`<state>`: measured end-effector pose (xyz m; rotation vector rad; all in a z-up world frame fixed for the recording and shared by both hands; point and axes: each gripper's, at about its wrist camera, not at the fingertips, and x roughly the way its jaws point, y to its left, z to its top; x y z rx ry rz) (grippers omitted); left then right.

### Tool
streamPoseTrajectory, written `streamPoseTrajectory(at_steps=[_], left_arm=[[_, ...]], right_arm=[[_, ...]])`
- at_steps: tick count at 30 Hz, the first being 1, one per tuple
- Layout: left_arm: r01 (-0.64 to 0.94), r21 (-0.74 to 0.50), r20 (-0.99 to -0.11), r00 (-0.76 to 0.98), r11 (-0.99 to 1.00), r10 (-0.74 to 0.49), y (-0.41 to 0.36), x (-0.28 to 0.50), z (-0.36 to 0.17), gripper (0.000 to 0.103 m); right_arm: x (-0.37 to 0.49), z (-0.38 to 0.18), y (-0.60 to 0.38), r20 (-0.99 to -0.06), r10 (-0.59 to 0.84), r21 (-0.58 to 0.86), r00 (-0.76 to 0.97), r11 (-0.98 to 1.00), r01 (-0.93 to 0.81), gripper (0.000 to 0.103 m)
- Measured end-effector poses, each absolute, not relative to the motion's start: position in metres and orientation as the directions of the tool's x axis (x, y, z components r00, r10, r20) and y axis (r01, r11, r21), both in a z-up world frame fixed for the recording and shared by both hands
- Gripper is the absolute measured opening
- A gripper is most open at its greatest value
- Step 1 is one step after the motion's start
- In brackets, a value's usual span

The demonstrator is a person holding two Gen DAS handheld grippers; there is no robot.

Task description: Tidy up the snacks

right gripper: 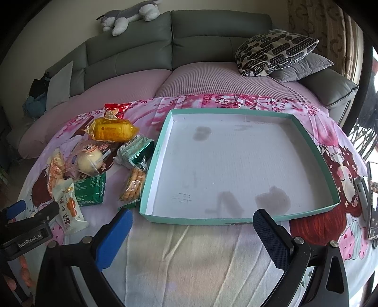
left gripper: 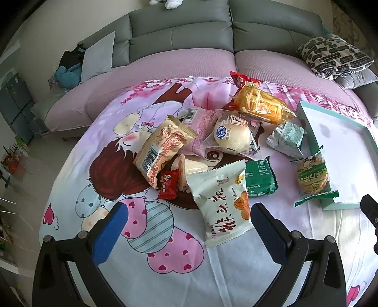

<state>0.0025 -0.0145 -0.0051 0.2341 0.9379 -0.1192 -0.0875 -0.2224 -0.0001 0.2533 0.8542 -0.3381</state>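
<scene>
Several snack packets lie in a pile on a pink cartoon cloth [left gripper: 165, 271]: a white packet with red writing [left gripper: 224, 203], a green packet [left gripper: 259, 178], a small red candy [left gripper: 168, 185], a bun in clear wrap [left gripper: 232, 138], a yellow cake pack [left gripper: 262, 104] and a round cracker pack [left gripper: 313, 178]. A shallow teal tray [right gripper: 314, 146] with a white floor stands empty to the right of the pile. My left gripper [left gripper: 189, 226] is open above the white packet. My right gripper [right gripper: 192, 230] is open at the tray's near edge.
A grey sofa [right gripper: 170, 47] with pink seat covers runs behind the cloth. A patterned cushion [right gripper: 276, 50] and a grey one lie at its right. A phone [right gripper: 373, 200] lies at the cloth's far right. A plush dog [right gripper: 132, 14] sits on the sofa back.
</scene>
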Motion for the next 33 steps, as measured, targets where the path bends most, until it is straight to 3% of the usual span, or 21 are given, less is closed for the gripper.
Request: streamPoseTrajectory(at_steps=[23,33], left_arm=[[0.203,0.1,-0.809,0.586,0.974,-0.039,-0.011,0.004,-0.004,0.103],[0.196,-0.005,-0.802,0.585,0.981,-0.121,-0.002,0.015,-0.004,0.103]], right_arm=[[-0.086,-0.002,-0.218,-0.772,-0.196,0.064,0.605,0.922,0.381,0.103],[-0.081,0.005,-0.211,-0.744,-0.164,0.081,0.648,0.94,0.33,0.103]])
